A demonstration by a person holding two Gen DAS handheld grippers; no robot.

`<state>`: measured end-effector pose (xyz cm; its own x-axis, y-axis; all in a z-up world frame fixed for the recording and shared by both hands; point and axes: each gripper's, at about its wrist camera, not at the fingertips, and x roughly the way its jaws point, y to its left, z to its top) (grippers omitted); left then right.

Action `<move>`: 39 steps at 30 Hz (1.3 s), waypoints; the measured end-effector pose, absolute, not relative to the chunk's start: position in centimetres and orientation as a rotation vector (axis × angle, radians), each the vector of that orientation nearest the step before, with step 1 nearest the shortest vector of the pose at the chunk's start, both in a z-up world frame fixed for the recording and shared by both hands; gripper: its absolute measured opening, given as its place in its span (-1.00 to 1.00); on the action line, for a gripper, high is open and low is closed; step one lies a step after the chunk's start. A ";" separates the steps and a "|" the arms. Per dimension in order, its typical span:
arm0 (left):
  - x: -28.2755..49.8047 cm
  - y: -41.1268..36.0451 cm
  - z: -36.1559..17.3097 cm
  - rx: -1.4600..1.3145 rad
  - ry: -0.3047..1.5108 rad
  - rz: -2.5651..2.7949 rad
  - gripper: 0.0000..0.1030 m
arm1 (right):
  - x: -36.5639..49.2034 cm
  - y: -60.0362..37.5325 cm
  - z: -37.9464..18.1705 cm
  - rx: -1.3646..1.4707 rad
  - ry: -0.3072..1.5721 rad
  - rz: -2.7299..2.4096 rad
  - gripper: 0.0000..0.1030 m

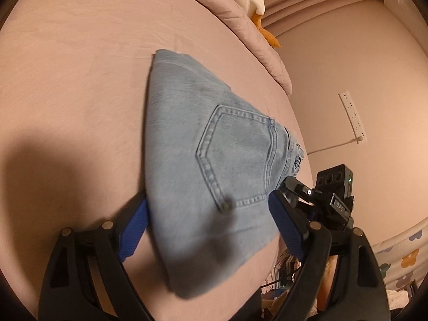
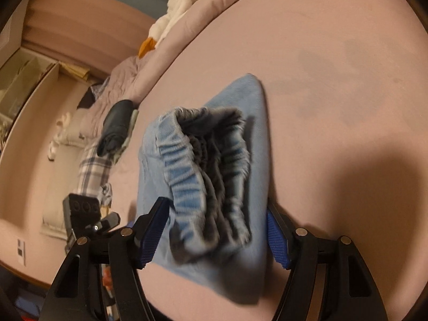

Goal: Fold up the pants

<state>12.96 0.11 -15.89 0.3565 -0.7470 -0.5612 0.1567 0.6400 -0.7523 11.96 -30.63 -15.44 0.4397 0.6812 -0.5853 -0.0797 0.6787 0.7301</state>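
Light blue denim pants [image 1: 192, 160] lie folded into a compact stack on the pink bed sheet [image 1: 80, 80], back pocket up. My left gripper [image 1: 208, 222] is open, its blue-padded fingers [image 1: 133, 227] wide on either side of the stack's near corner. In the right wrist view the pants [image 2: 214, 182] show their gathered elastic waistband end. My right gripper [image 2: 216, 230] is open too, its fingers [image 2: 152, 232] straddling that end. The right gripper also shows in the left wrist view [image 1: 321, 195] at the waistband side. The left gripper's body shows in the right wrist view [image 2: 83, 214].
A pink duvet [image 1: 254, 26] with a white and orange plush toy [image 1: 256, 2] lies along the far side of the bed. A dark folded garment [image 2: 115, 125] and plaid cloth [image 2: 93, 171] sit near the bed edge. A power strip [image 1: 353, 117] hangs on the wall.
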 end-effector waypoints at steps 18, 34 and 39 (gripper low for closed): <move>16.5 -3.6 -16.3 -0.469 1.047 -0.590 0.21 | 12.7 -29.3 -15.6 0.584 0.944 0.518 0.39; 16.5 -6.1 -16.1 -0.234 0.994 -0.429 -0.12 | 11.4 -26.1 -13.3 0.298 0.916 0.309 0.15; 16.3 -6.9 -15.8 -0.175 0.969 -0.378 -0.21 | 10.2 -23.8 -11.7 0.138 0.855 0.223 -0.01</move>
<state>16.33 -6.86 -15.78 0.5076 -0.3891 -0.7688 0.2345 0.9209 -0.3112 10.22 -23.85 -11.71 0.6353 0.2493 -0.7309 -0.1388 0.9679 0.2096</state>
